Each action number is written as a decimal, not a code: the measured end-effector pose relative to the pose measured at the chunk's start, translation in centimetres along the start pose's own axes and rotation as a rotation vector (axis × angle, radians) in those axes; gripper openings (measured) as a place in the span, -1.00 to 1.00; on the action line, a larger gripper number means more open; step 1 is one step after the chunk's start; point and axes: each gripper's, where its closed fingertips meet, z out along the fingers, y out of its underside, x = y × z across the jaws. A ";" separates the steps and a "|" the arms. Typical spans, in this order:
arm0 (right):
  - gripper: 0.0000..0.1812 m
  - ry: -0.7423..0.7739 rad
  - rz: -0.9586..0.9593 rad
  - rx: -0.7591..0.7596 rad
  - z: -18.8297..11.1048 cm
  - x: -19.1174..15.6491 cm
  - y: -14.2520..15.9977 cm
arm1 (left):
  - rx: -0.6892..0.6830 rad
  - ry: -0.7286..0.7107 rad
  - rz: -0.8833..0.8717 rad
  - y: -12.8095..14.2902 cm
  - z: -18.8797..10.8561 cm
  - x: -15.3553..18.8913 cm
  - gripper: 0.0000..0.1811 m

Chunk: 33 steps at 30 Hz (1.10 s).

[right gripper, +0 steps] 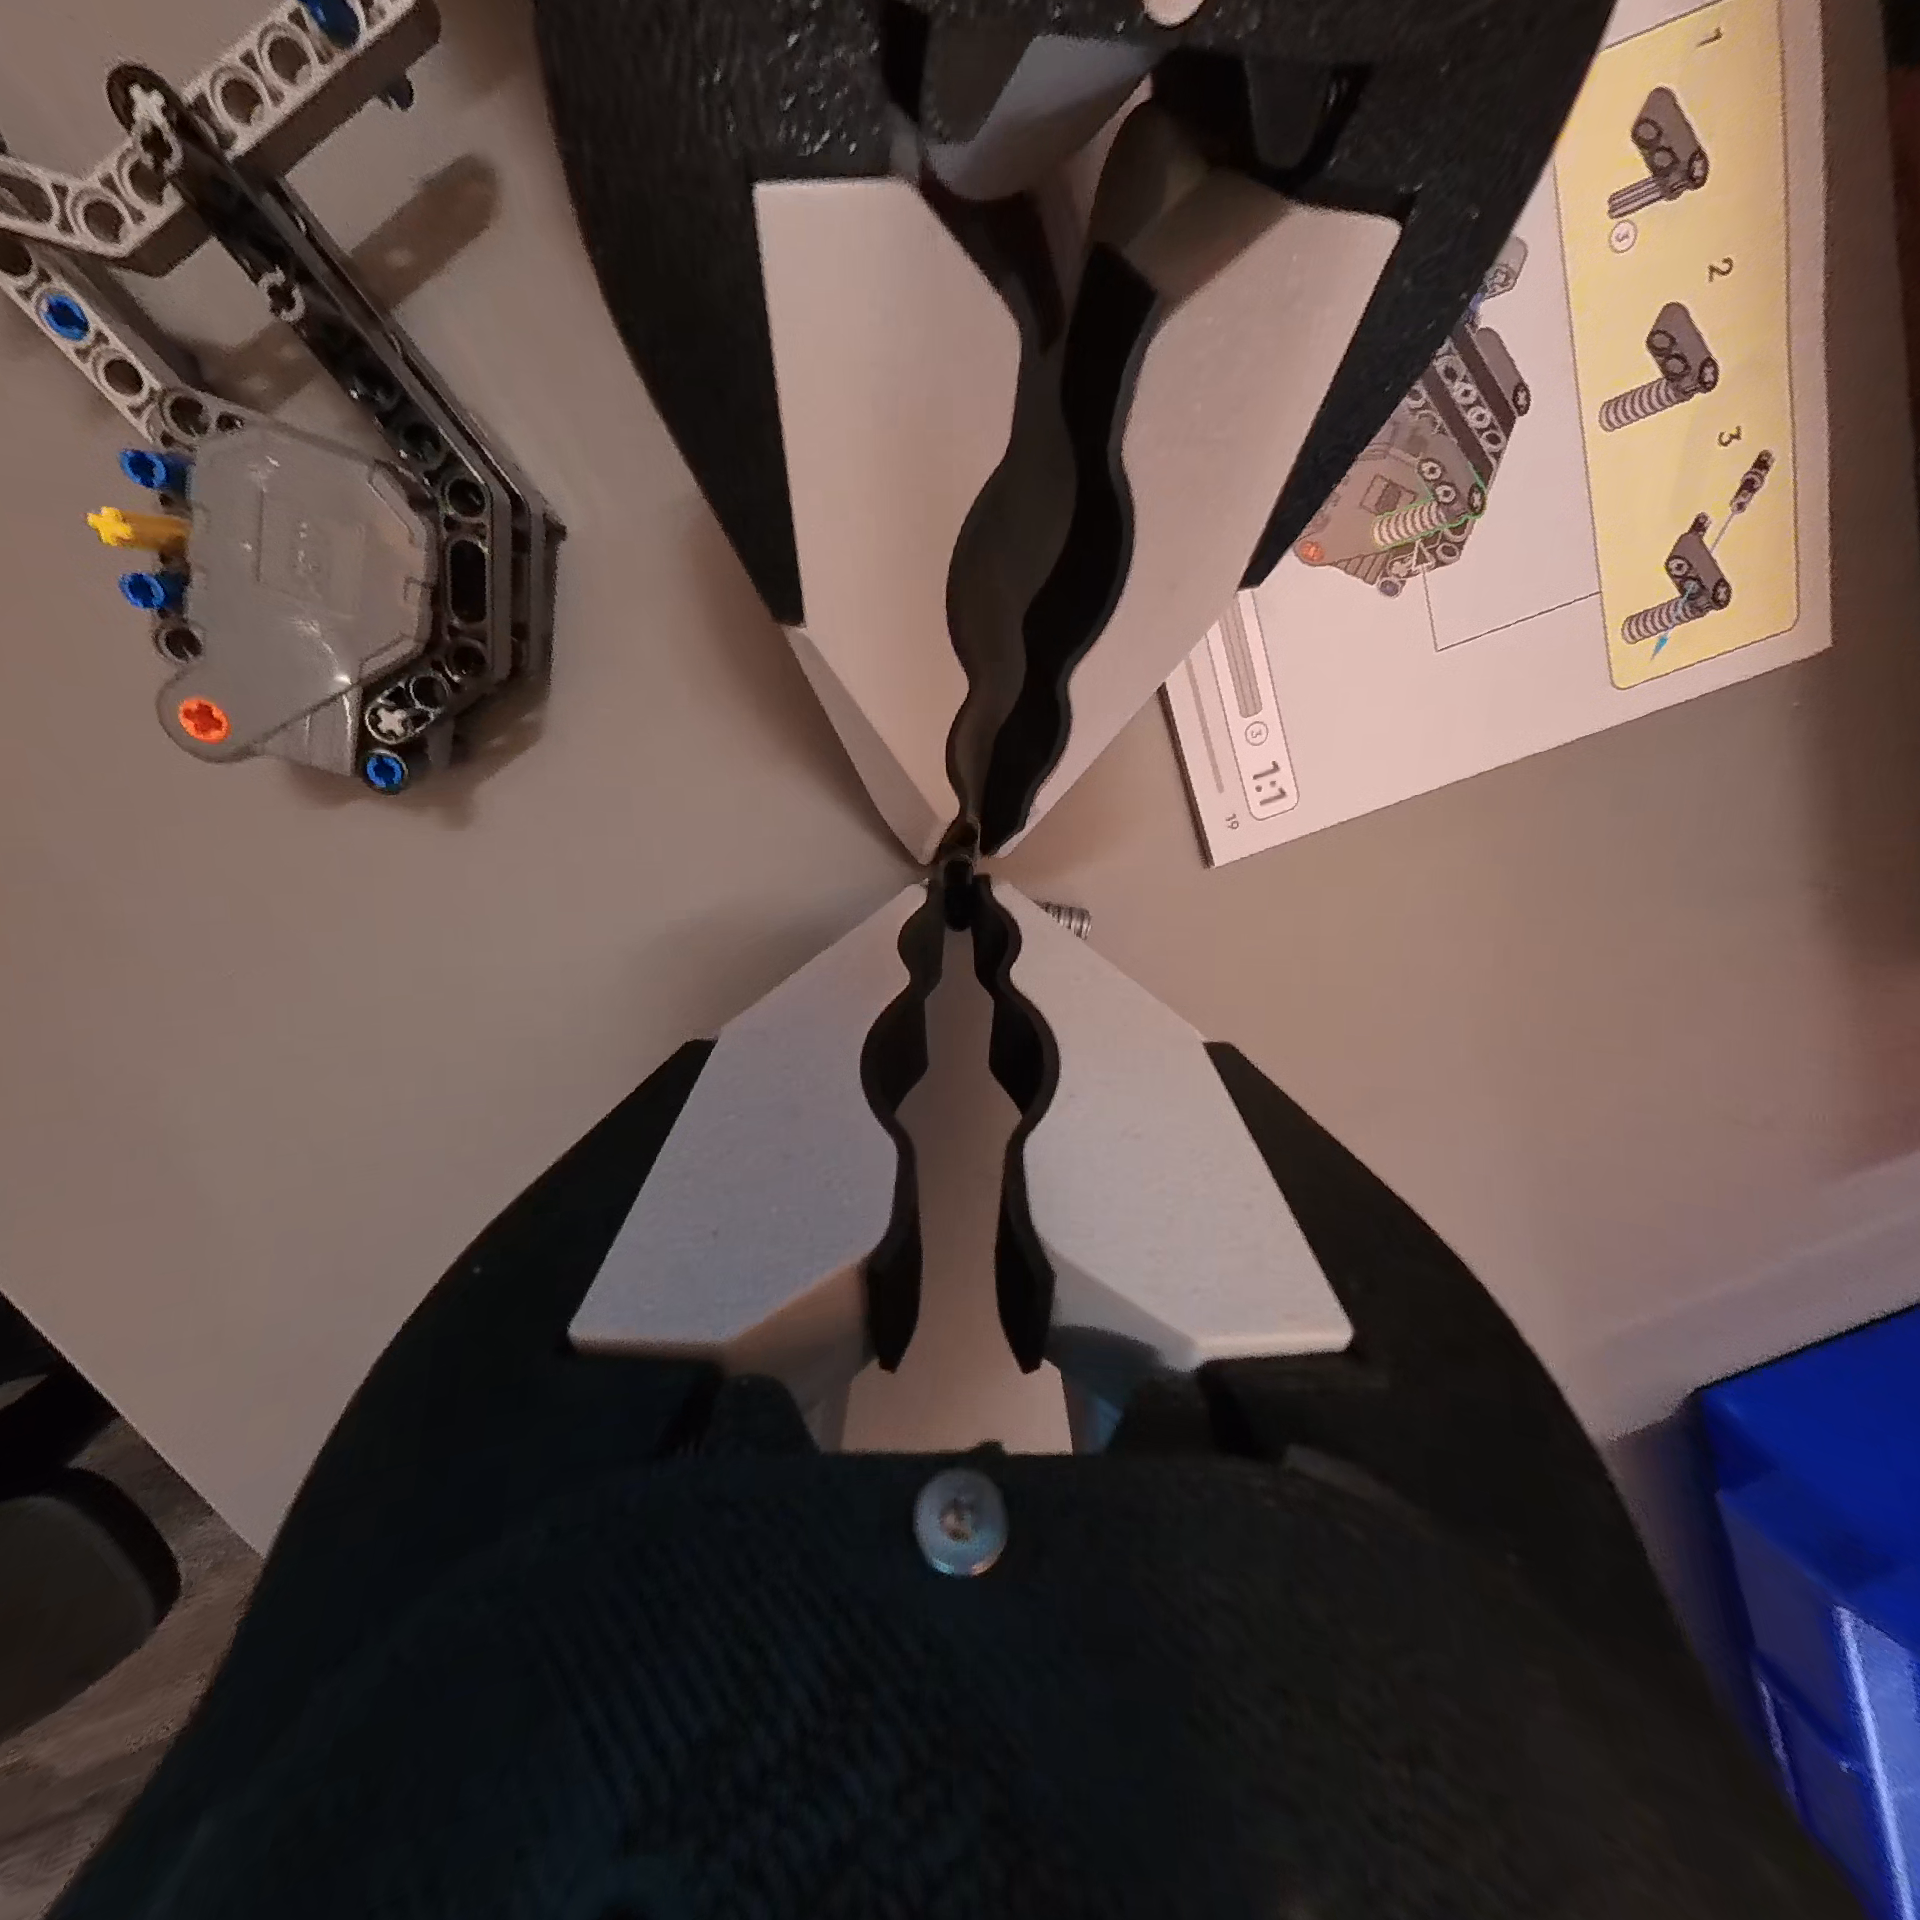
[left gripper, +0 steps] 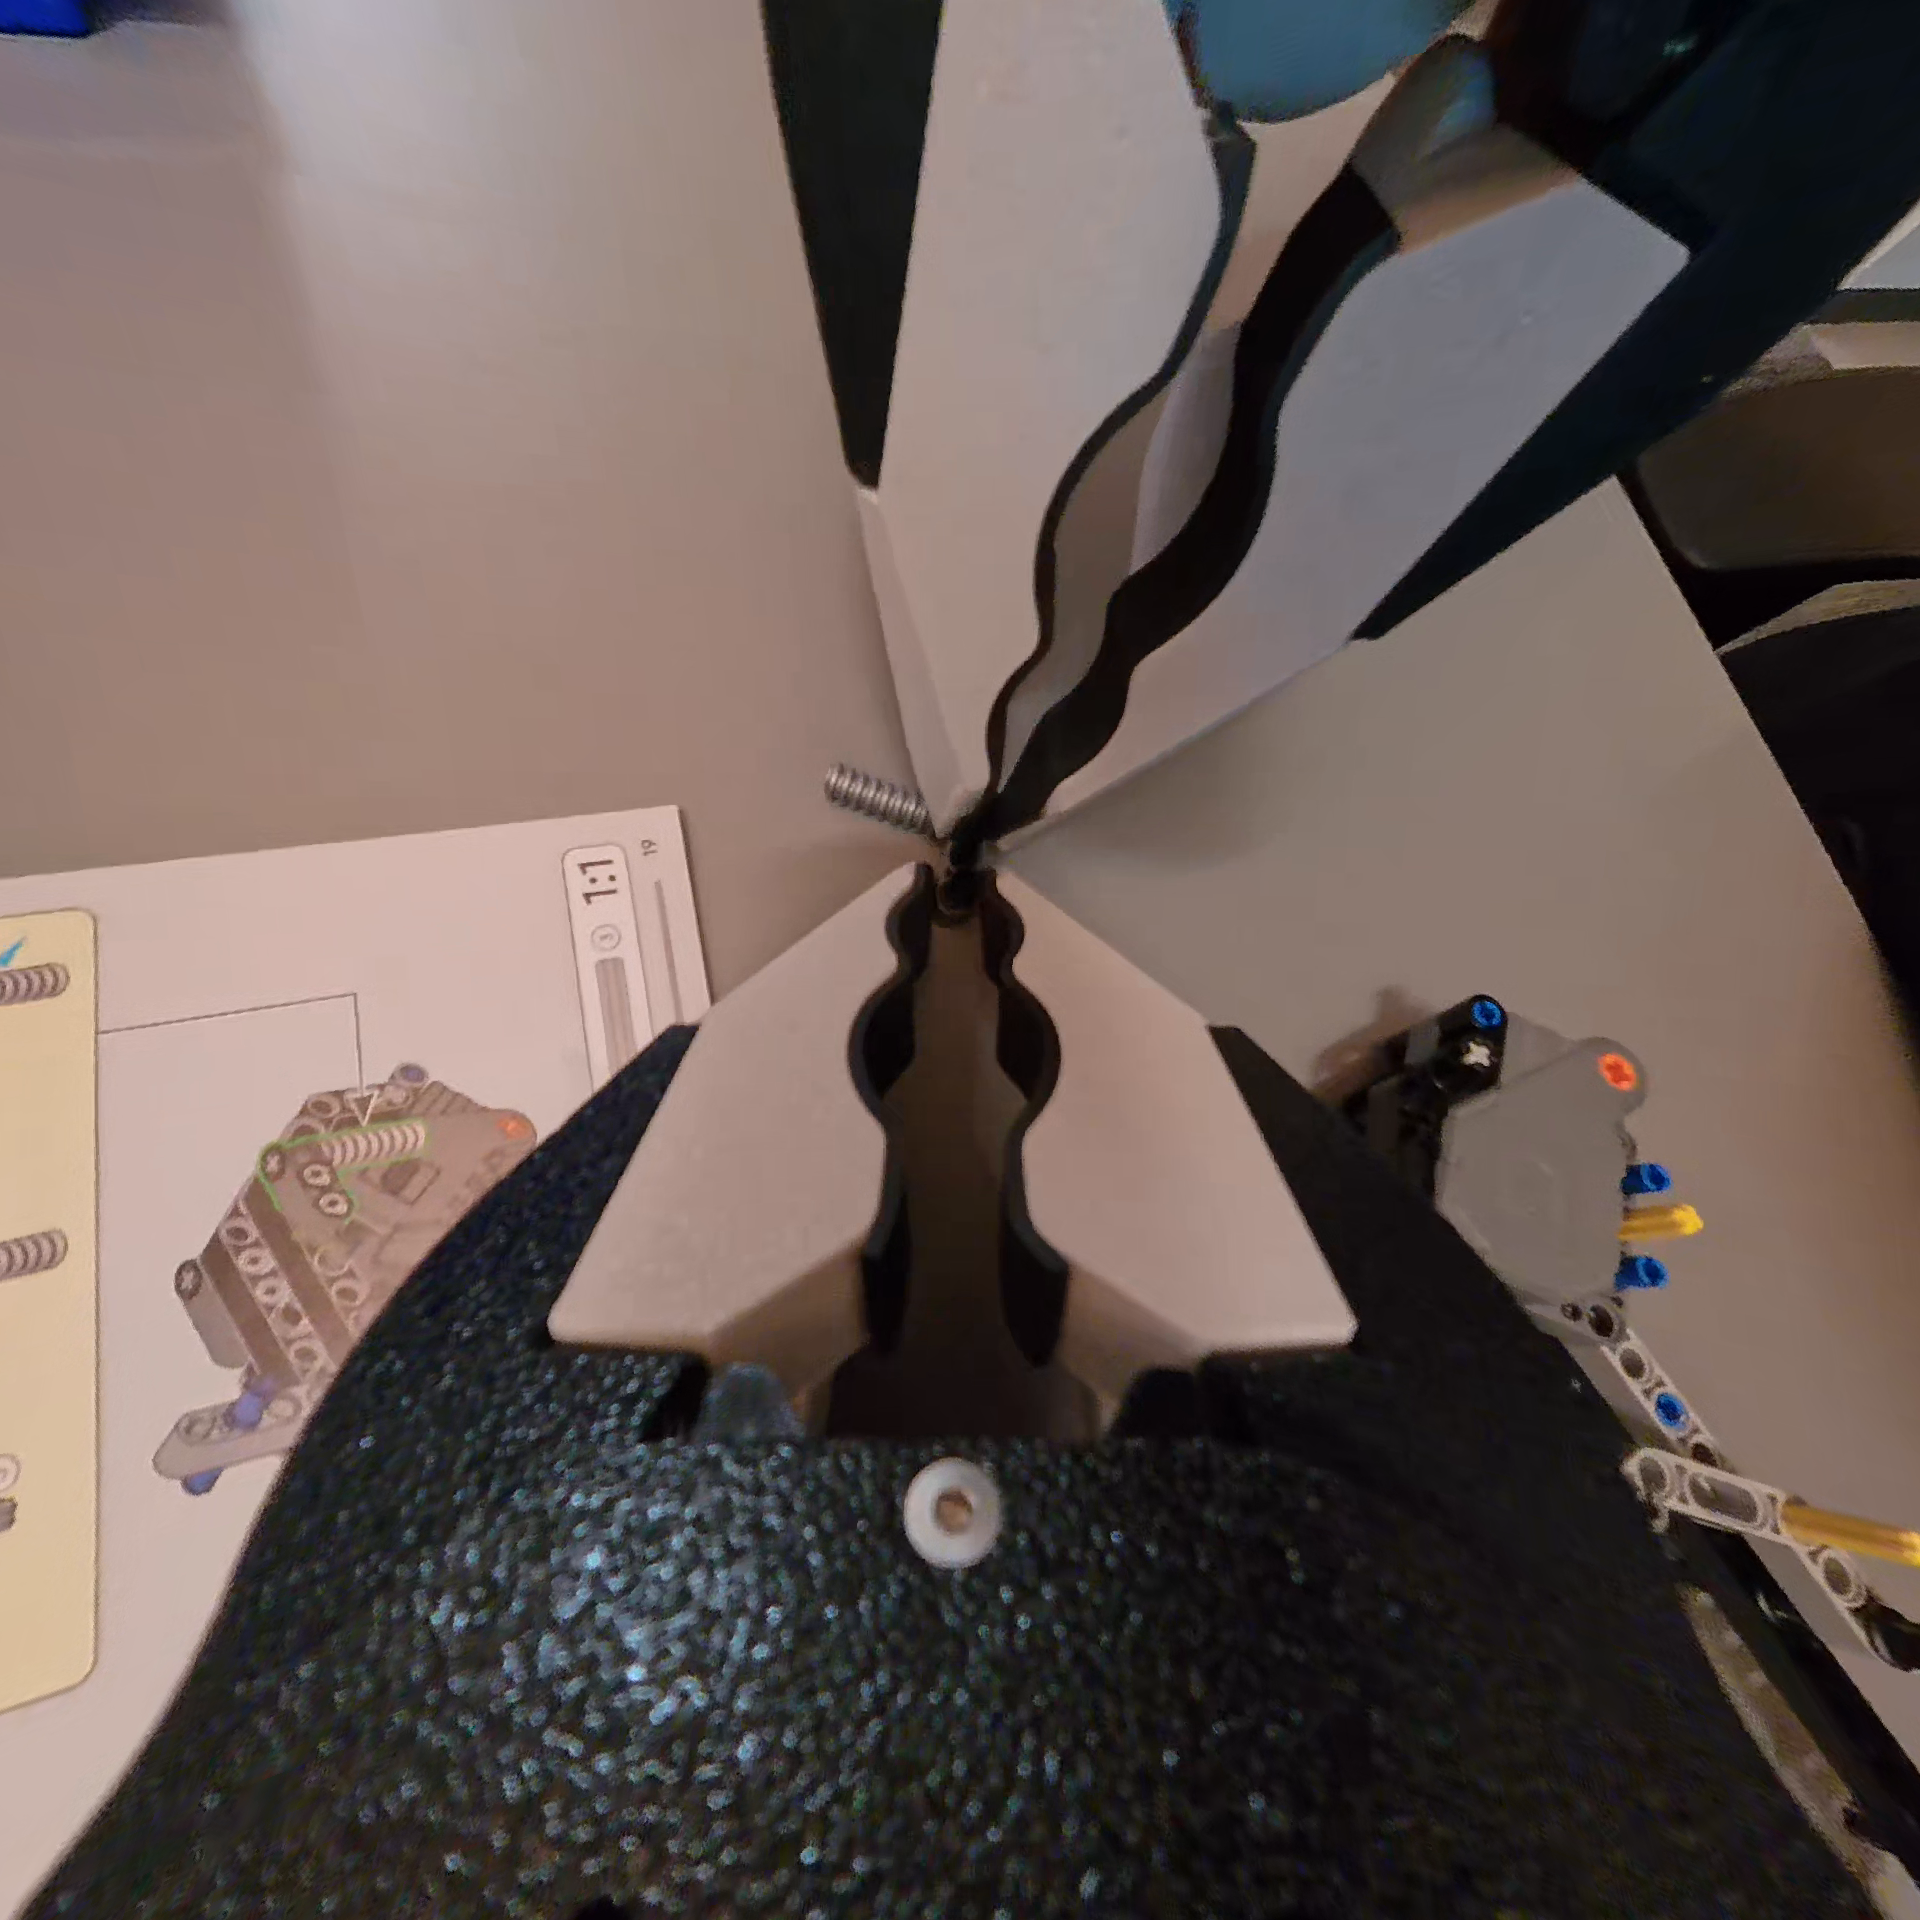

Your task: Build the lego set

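My two grippers meet tip to tip above the pale table. My left gripper [left gripper: 957, 889] is shut on a small black lego piece [left gripper: 962, 860]. My right gripper [right gripper: 957, 896] is shut on the same piece [right gripper: 960, 868] from the opposite side. In the left wrist view the right gripper [left gripper: 975, 826] comes in from the upper right. In the right wrist view the left gripper [right gripper: 966, 826] comes in from the top. A small grey spring [left gripper: 878, 798] sticks out sideways at the tips and also shows in the right wrist view [right gripper: 1070, 920]. The fingertips hide most of the black piece.
The partly built grey and black lego assembly [left gripper: 1527, 1153] with blue and yellow pins lies on the table, also in the right wrist view [right gripper: 312, 582]. An open instruction booklet [left gripper: 364, 1039] lies on the other side [right gripper: 1558, 520]. A blue bin [right gripper: 1818, 1610] stands near the table edge. Both grippers' tips are close together, under 4 cm apart.
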 end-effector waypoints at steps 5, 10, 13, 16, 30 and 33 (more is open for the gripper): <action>-0.96 -0.008 0.029 0.015 0.0 0.1 -0.3 | -0.001 -0.003 -0.003 0.0 0.0 -0.1 -0.93; -0.96 -0.022 0.060 0.042 0.0 0.2 -0.4 | -0.005 -0.016 0.008 0.1 0.1 -0.1 -0.93; -0.96 -0.025 0.062 0.027 0.0 0.2 -0.5 | -0.005 -0.029 0.021 0.1 0.1 -0.2 -0.93; -0.96 -0.009 0.049 0.027 0.0 0.2 -0.5 | -0.005 -0.028 0.022 0.1 0.1 -0.1 -0.93; -0.95 0.012 0.071 0.036 0.2 0.2 -0.6 | -0.005 -0.028 0.017 0.2 -0.1 -0.1 -0.94; -0.95 -0.002 0.075 0.034 0.4 0.0 -0.4 | -0.002 -0.018 0.008 0.6 -0.6 0.2 -0.93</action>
